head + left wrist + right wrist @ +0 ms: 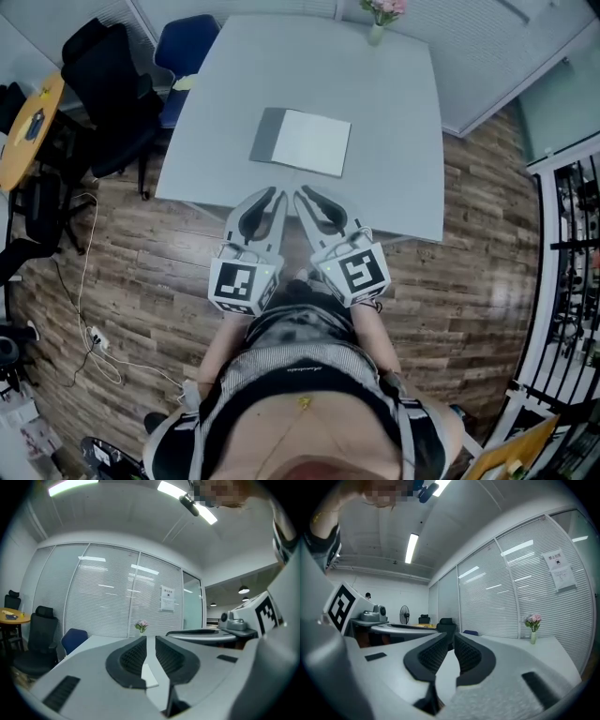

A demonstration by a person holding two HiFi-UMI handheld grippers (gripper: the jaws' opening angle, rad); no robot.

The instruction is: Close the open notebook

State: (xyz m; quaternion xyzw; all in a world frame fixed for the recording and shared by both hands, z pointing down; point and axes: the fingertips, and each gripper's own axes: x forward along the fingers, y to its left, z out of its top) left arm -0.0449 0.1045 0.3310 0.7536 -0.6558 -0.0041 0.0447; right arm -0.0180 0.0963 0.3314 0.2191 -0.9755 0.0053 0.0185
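Nearest, at 6 o'clock in the head view, the person stood on the wood floor (469, 262) with both tools held out level, just short of the table's near edge. The left gripper (150, 638) sat at about 11 o'clock from the body and the right gripper (453, 637) at about 1 o'clock, their tips leaning in toward each other but apart. In its own view the left gripper's jaws stood a thin slit apart with nothing pinched; only the tabletop and a white corner of page showed through the gap. The right gripper's jaws were likewise almost together, a sliver of space between the ribbed pads (436, 656), and empty. Just beyond the tips, at 12 o'clock, the notebook (302, 142) lay open and flat on the grey table (394, 112), near its middle, its grey cover to the left and white page to the right, touched by neither gripper. Farther on, at about 1 o'clock, a small vase (377, 33) of pink flowers stood at the far edge. Off to 10 o'clock, beside the table, were a black chair (112, 84) and a blue chair (187, 52).
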